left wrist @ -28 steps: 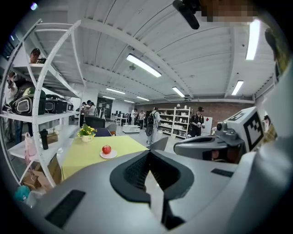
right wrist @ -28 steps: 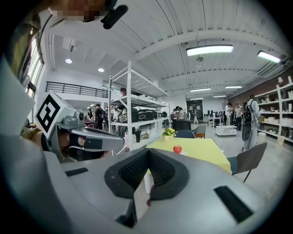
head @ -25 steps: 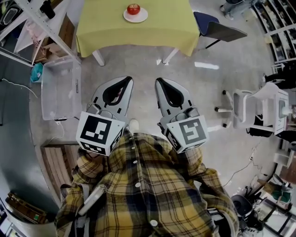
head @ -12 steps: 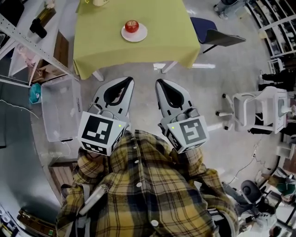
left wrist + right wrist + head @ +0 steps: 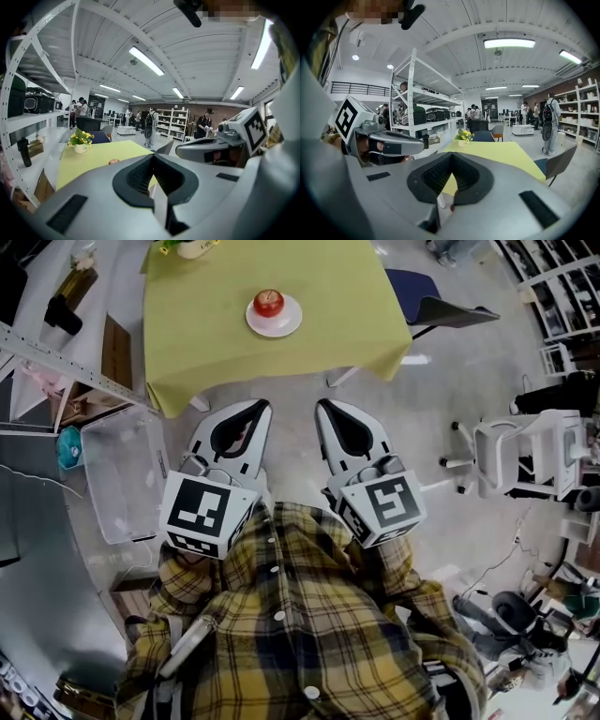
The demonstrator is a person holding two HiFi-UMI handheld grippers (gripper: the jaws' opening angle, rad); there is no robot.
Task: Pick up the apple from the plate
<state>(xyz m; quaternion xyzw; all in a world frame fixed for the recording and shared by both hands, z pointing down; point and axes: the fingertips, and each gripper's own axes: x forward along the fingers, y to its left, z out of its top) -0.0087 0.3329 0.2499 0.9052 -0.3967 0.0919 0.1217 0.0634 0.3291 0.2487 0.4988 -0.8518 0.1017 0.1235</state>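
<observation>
Upper middle of the head view: the yellow tabletop (image 5: 328,296) lies open all round the plate (image 5: 291,324), only a flower pot (image 5: 192,247) at its far edge. A clear bin (image 5: 122,474) and shelf rack (image 5: 66,360) crowd the left; a chair (image 5: 441,307) stands upper right.

Legible text: none.
Only coded black-and-white square patterns, without letters or numbers, stand on the left marker cube (image 5: 204,514) and the right marker cube (image 5: 384,507), both on the near side of the yellow table (image 5: 328,324).
</observation>
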